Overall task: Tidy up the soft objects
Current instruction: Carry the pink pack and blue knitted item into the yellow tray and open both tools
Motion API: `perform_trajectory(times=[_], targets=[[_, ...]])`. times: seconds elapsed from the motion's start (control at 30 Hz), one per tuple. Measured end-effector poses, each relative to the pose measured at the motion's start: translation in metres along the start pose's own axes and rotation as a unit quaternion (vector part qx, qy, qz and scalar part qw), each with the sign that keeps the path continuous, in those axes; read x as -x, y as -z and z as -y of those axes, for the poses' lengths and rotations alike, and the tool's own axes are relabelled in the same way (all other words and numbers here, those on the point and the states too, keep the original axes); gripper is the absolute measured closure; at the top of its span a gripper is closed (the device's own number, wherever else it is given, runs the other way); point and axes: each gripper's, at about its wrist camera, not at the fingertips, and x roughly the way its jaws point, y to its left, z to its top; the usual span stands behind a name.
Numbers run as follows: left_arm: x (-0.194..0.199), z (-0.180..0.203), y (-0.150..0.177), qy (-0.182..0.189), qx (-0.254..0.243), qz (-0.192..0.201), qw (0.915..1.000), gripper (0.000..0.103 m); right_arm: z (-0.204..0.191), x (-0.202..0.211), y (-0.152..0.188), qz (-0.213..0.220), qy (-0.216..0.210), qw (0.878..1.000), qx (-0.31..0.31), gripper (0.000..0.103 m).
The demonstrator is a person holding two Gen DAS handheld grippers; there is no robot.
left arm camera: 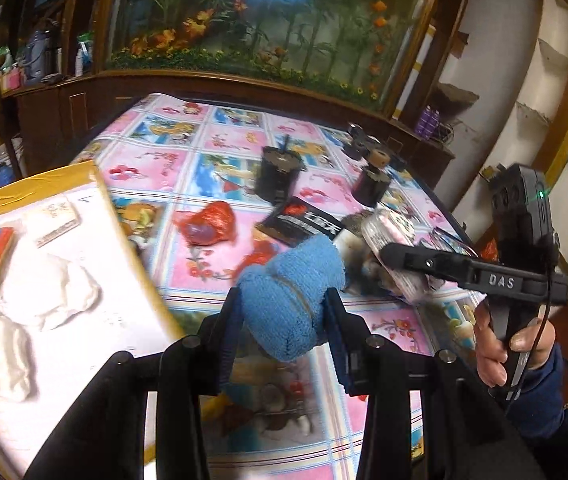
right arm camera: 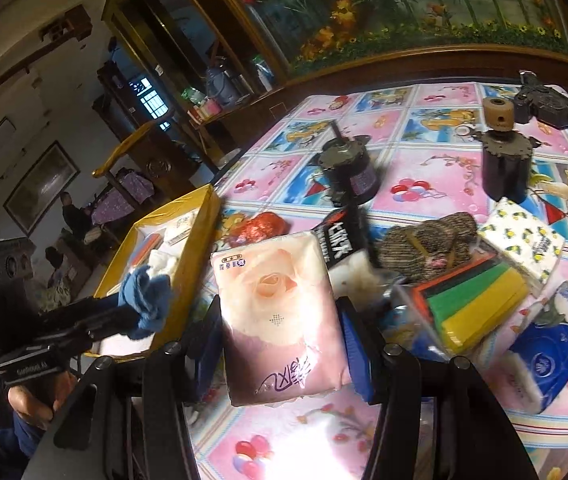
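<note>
While clamped on blue sock [left arm camera: 292, 292], left hand-held gripper [left arm camera: 284, 312] beside box edge [left arm camera: 123, 216]; right hand-held gripper [right arm camera: 279, 344] pinching tissue pack [right arm camera: 279, 316]

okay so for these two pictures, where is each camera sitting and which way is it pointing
Left wrist view: sits on the left gripper, looking along its fingers at the blue cloth they clamp, with the yellow box to its left; the person's right hand shows.
Right wrist view: sits on the right gripper, looking along its fingers at the pink tissue pack they hold; the left gripper shows at left.
Shared: the patterned tablecloth, box, cloth, and both black cylinders.
</note>
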Motion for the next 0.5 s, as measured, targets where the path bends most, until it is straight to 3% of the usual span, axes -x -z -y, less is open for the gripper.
perform_trajectory(times=[0.23,0.5], targets=[[0.026,-0.048,0.009,-0.032,0.047,0.018,0.9982,0.064,-0.044,-0.033,0.003,-0.025,-0.043,0.999,0.008,0.045],[0.05,-0.103,0.033,-0.073,0.1,0.024,0.992,0.064,-0.121,-0.077,0.005,-0.051,-0.095,0.993,0.043,0.045]])
